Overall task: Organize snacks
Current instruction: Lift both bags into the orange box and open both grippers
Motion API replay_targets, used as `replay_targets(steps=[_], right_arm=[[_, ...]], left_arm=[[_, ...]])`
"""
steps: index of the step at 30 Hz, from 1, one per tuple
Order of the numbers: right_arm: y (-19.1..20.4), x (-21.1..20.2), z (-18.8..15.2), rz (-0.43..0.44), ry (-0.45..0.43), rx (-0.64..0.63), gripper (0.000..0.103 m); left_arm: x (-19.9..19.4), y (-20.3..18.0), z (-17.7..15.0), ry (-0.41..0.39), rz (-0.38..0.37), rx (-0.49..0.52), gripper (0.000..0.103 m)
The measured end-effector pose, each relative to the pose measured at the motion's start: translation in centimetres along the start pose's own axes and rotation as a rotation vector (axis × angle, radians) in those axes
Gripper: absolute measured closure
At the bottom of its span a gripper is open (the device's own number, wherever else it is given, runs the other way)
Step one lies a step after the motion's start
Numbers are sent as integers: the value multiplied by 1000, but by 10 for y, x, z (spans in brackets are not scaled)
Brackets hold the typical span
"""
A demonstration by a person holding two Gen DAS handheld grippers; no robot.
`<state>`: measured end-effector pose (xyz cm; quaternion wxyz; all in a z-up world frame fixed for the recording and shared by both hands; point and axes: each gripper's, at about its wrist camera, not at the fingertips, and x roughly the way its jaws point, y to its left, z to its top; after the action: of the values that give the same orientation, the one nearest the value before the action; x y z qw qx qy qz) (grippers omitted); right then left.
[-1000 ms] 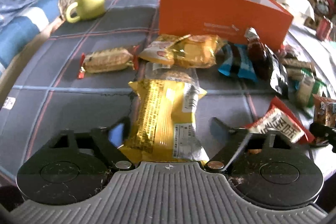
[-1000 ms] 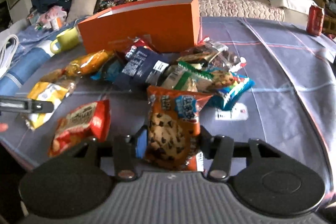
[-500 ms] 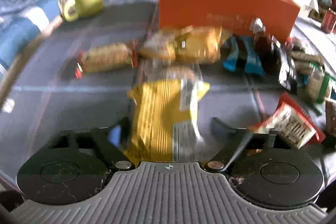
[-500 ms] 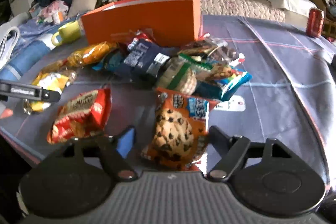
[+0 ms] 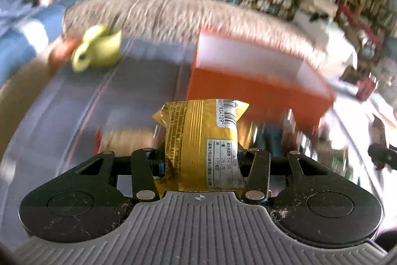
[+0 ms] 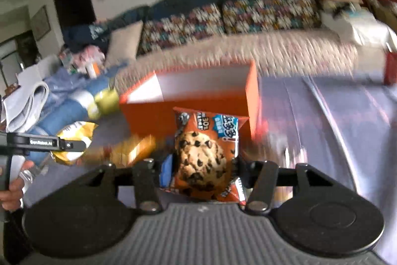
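Two grippers work here, and each carries one snack. Our left gripper (image 5: pixel 201 160) has its jaws closing on a yellow packet (image 5: pixel 202 138), the pads pressed into its sides, with the barcode end sticking up past the fingers and clear of the desk (image 5: pixel 148 81). Our right gripper (image 6: pixel 201 174) has its jaws closing on an orange cookie bag (image 6: pixel 206 153), pinched at both sides and likewise lifted.

Only the right wrist view shows the left gripper from the outside: its black finger (image 6: pixel 47 143) lies across the yellow packet near the desk's left edge, with a hand (image 6: pixel 12 188) on the handle below. Only the left wrist view shows the green mug (image 5: pixel 99 49) whole, standing near the far left corner of the desk; in the other view it is a yellow-green smear partly behind the box.

One orange box (image 6: pixel 196 96) stands toward the far edge of the desk, open at the top. The white inside walls show in both views, and we see nothing in the part that is visible. More snacks lie on the desk before the box, too blurred to count. One red can (image 6: pixel 390 71) stands by the right edge.
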<state>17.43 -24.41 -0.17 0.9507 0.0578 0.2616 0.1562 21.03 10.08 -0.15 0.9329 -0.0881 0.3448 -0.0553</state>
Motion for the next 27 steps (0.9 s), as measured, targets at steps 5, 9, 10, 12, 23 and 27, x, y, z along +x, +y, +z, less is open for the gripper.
replay_targets(steps=[5, 9, 10, 12, 23, 27], right_arm=[[-6, 68, 66, 0, -52, -84, 46], [-15, 132, 92, 10, -28, -112, 46], [-17, 145, 94, 14, -19, -112, 46], [-22, 172, 93, 21, 7, -109, 46], [-22, 141, 69, 34, -27, -91, 26], [-17, 79, 39, 15, -29, -64, 17]], left_arm=[[37, -24, 74, -92, -36, 34, 90], [81, -46, 114, -121, -49, 73, 89], [94, -53, 120, -122, -52, 85, 89], [120, -63, 126, -112, -51, 107, 88], [134, -78, 95, -86, -39, 164, 42], [80, -75, 59, -97, -33, 192, 37]])
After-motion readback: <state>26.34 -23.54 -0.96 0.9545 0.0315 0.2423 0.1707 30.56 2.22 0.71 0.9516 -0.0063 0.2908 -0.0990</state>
